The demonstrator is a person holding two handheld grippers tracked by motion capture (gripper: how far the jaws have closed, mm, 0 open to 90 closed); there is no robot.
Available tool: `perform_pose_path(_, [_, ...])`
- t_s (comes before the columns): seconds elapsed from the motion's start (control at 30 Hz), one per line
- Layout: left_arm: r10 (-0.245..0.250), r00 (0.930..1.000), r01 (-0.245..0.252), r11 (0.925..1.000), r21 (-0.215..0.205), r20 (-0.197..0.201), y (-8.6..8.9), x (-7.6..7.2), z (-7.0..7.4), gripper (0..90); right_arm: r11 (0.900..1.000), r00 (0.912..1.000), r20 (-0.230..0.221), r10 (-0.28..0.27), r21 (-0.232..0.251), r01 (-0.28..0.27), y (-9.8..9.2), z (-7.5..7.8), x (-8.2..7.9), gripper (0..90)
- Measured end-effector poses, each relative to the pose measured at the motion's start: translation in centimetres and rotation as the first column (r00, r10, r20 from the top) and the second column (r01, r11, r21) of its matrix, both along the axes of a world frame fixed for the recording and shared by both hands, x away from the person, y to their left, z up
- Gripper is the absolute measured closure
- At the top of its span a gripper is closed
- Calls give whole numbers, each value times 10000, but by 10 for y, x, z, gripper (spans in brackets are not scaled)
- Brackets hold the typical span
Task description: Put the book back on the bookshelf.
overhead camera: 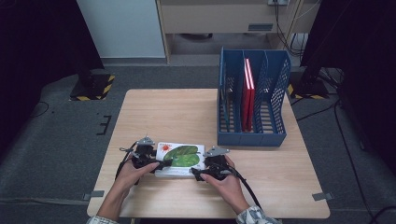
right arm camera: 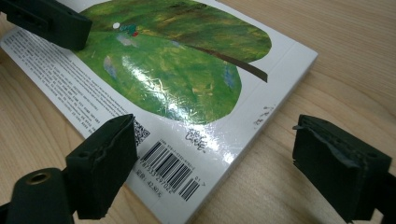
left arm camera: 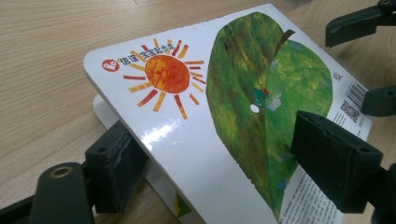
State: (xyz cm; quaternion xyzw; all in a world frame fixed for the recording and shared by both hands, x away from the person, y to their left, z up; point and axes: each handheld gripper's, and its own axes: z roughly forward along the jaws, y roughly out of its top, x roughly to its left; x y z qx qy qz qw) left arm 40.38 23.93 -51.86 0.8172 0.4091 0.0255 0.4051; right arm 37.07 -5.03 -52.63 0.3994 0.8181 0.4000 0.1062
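Note:
A picture book (overhead camera: 180, 158) with a green leaf and an orange sun on its white cover lies near the table's front edge. My left gripper (overhead camera: 161, 164) is at its left edge. In the left gripper view its jaws (left arm camera: 224, 161) are closed on the book (left arm camera: 187, 130), one pad under the raised edge and one on the leaf; a white layer shows beneath. My right gripper (overhead camera: 198, 173) is at the front right corner. Its jaws (right arm camera: 222, 163) stand open astride the barcode corner of the book (right arm camera: 187, 70), one pad over the cover, the other over bare wood.
A blue mesh file rack (overhead camera: 252, 135) stands at the table's back right with red books (overhead camera: 248, 93) upright in its middle slot. The wooden table (overhead camera: 177, 112) has free room behind the picture book. Dark floor and stands surround the table.

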Motion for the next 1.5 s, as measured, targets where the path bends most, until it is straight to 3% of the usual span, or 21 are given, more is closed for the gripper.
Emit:
perform_pose_path(0.1, [-10,10000,10,10000,-11,9,0,0,0,184,9991,9995,-297,-101,405,113,0,-2,3,161])
perform_pose_path(0.23, [-47,10000,47,10000,34,29,0,0,0,186,9984,9988,-476,-123,548,149,0,-4,4,137])
perform_pose_path(0.5, [-119,9998,117,9998,130,141,-2,-1,-1,191,9997,9988,-474,-126,194,135,2,-3,5,94])
perform_pose_path(0.63, [-125,9998,123,9998,149,140,-1,-1,0,211,9992,9970,-744,-191,335,216,1,-6,7,66])
perform_pose_path(0.97, [-313,9995,311,9994,161,96,0,-4,1,293,9993,9986,-431,297,241,-287,9,-9,4,8])
perform_pose_path(1.5, [-502,9982,499,9987,104,314,0,-9,7,415,9979,9990,-444,12,642,17,1,-11,12,2])
